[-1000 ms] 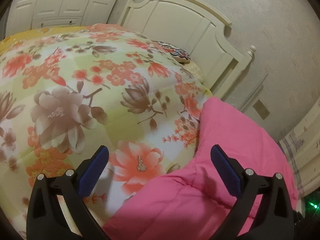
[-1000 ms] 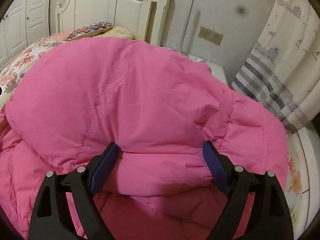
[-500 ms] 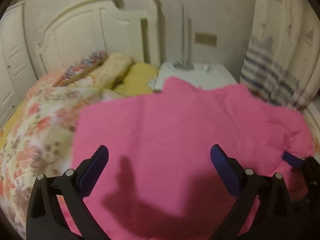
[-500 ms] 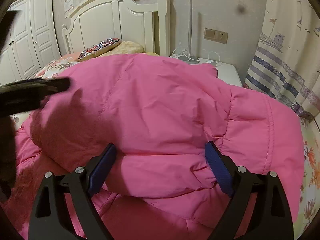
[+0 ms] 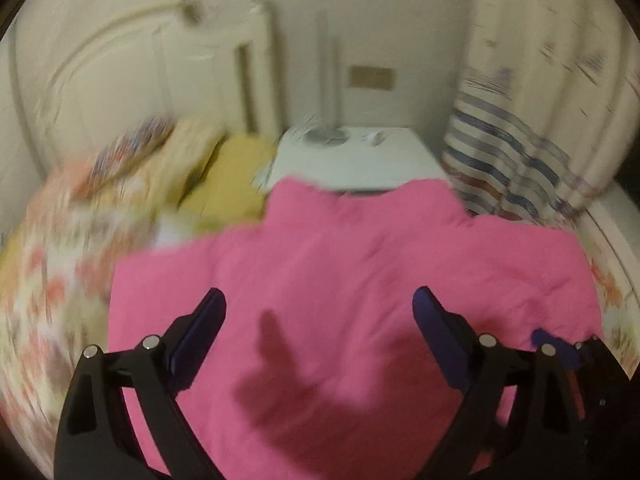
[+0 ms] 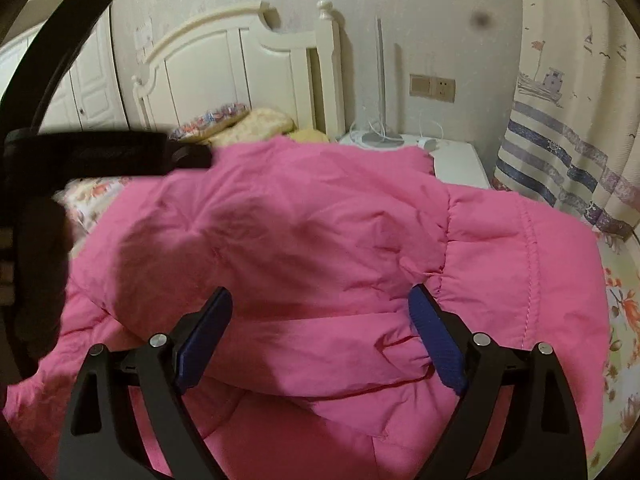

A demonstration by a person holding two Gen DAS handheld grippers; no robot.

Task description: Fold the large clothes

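Here, both the left tool [image 5: 318, 320] and right tool [image 6: 320, 320] gape wide above a pink padded jacket [image 6: 320, 220] on the bed [image 5: 48, 280].

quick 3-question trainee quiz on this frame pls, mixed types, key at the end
1. True or false: the left gripper is shut on the pink padded jacket.
2. What stands just beyond the jacket's far edge, between the headboard and the striped curtain? A) white nightstand B) laundry basket C) chair
3. Fill in: a thick fold of the jacket bulges between the open fingers of the ____ gripper.

Key: 1 false, both grippers are open. 2 A, the white nightstand. 3 right, the right gripper.
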